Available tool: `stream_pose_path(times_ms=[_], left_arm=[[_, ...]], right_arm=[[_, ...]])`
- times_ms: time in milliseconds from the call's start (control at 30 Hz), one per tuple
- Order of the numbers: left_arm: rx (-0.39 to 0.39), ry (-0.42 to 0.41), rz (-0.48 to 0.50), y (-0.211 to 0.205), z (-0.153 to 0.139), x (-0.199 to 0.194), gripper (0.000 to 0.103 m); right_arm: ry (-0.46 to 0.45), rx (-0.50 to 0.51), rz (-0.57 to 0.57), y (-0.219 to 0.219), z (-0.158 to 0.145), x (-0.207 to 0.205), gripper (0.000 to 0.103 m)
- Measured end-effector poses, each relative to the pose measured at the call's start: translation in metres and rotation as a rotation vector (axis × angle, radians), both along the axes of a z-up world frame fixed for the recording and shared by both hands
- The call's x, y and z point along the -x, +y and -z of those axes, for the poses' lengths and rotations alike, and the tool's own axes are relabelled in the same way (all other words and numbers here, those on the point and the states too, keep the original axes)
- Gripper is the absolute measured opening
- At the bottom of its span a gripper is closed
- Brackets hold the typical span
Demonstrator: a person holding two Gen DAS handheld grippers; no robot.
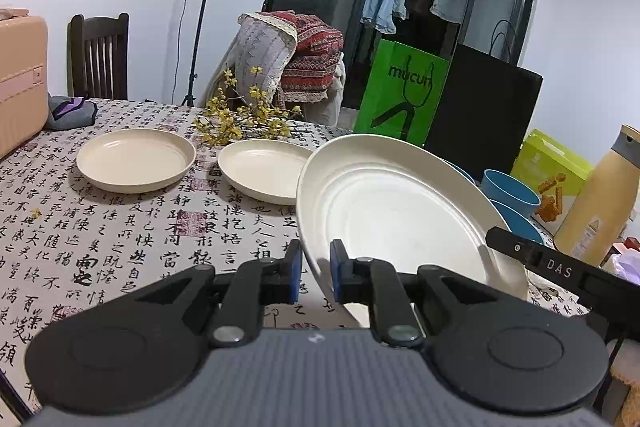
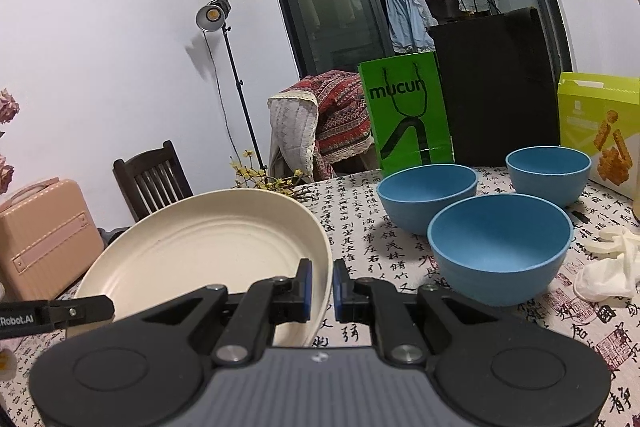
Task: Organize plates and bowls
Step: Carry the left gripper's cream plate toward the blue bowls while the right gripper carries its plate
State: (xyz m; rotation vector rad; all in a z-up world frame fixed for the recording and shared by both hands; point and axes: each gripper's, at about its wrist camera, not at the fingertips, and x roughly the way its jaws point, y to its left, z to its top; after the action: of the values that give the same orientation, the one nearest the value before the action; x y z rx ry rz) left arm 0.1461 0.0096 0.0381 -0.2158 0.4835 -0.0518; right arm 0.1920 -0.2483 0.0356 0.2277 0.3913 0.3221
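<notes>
Both tongs, left and right, clamp opposite rims of the tilted round cream plastic plate; uneven motion could twist it loose onto the bench.

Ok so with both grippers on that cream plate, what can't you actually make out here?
- Left wrist view: two blue bowls mostly hidden behind the held plate; a third is not visible.
- Right wrist view: the table behind the plate is hidden, so the other plates do not show.
- Both views: the plate's underside faces away.
</notes>
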Motion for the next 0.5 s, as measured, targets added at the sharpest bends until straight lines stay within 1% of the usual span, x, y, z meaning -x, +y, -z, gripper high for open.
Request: stream_pose_path(times_ms=[500], left_arm=[[-0.001,0.017,0.020,-0.011,0.009,0.002,0.014]], right_arm=[[0.008,-0.012,0.017,-0.013,0.009,0.008,0.010]])
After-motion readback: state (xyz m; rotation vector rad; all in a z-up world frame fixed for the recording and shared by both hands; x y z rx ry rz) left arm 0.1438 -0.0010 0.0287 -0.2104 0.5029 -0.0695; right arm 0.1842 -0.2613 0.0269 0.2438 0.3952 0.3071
